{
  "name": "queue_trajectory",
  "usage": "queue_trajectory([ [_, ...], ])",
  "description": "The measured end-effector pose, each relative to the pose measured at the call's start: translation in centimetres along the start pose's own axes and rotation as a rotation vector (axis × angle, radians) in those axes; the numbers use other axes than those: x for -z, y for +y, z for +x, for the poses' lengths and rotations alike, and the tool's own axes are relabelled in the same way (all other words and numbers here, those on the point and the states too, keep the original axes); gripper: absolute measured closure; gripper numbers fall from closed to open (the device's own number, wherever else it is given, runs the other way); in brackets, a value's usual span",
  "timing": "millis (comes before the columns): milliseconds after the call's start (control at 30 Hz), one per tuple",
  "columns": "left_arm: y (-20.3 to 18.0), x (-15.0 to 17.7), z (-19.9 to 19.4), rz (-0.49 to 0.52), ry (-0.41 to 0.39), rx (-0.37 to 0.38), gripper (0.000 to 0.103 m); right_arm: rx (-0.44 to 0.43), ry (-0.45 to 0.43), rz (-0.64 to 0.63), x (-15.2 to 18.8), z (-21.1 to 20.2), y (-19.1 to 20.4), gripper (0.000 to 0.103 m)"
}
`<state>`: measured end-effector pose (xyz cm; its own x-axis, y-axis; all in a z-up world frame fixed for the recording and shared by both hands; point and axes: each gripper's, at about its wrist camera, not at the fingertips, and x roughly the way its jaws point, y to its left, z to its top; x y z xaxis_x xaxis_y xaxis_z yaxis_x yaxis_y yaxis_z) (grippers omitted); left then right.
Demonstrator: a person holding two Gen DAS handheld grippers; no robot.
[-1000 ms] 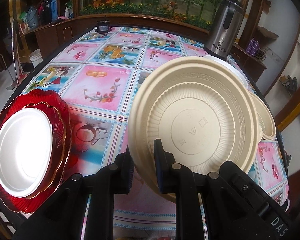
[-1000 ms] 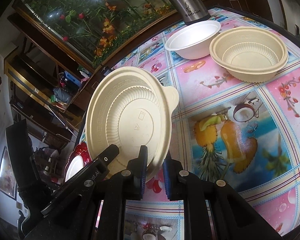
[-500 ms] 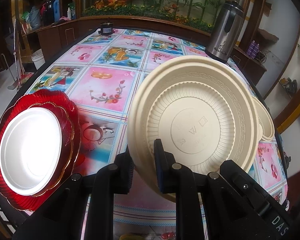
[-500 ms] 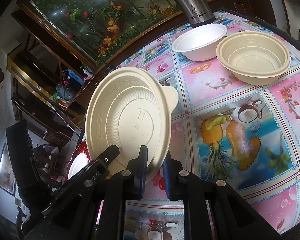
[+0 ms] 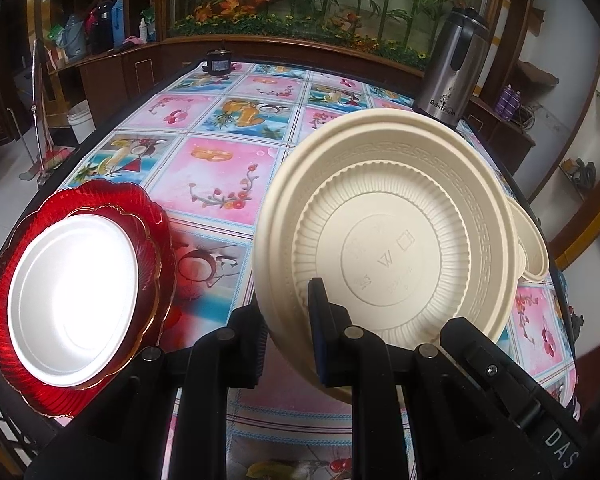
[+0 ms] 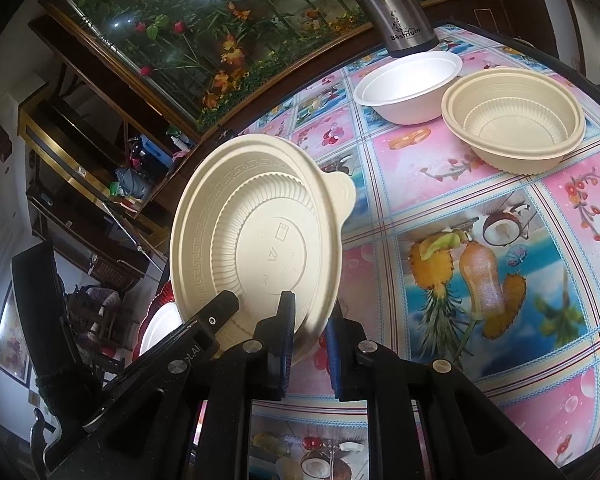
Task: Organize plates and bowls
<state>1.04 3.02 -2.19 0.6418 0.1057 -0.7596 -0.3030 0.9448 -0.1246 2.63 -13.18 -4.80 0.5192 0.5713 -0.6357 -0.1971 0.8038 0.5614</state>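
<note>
**A:** What did the left gripper (image 5: pixel 286 340) have hold of?

**B:** A cream bowl (image 5: pixel 384 240), pinched by its rim and held up on edge above the table (image 5: pixel 220 176). The jaws were nearly closed, one finger against the outside wall and the other inside, so the ribbed inside and the stamped bottom faced the camera.

**A:** And the right gripper (image 6: pixel 308 344)?

**B:** The same sort of hold. Its jaws were closed to a narrow gap on the rim of a second cream bowl (image 6: pixel 256 240), also tipped on edge, with a small tab sticking out at its upper right.

**A:** Where were the other dishes?

**B:** At the left edge of the table sat a red plate (image 5: pixel 156 240) with a white plate (image 5: pixel 72 300) lying in it. In the right wrist view, a white bowl (image 6: pixel 408 84) and a third cream bowl (image 6: pixel 516 120) stood upright just beside each other at the far end, near a steel jug (image 6: pixel 396 12); whether they touched, I could not tell.

**A:** Anything else on the table?

**B:** A small dark object (image 5: pixel 219 63) at the far edge, too small to identify.
</note>
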Motion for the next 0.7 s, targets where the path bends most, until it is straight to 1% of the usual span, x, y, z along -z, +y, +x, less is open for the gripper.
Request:
queue_trajectory([
  [700,1.7,0.4,-1.6,-0.032,-0.024,-0.009,0.086,-0.020,-0.001,-0.041,0.4,-0.4,1.4,0.089],
])
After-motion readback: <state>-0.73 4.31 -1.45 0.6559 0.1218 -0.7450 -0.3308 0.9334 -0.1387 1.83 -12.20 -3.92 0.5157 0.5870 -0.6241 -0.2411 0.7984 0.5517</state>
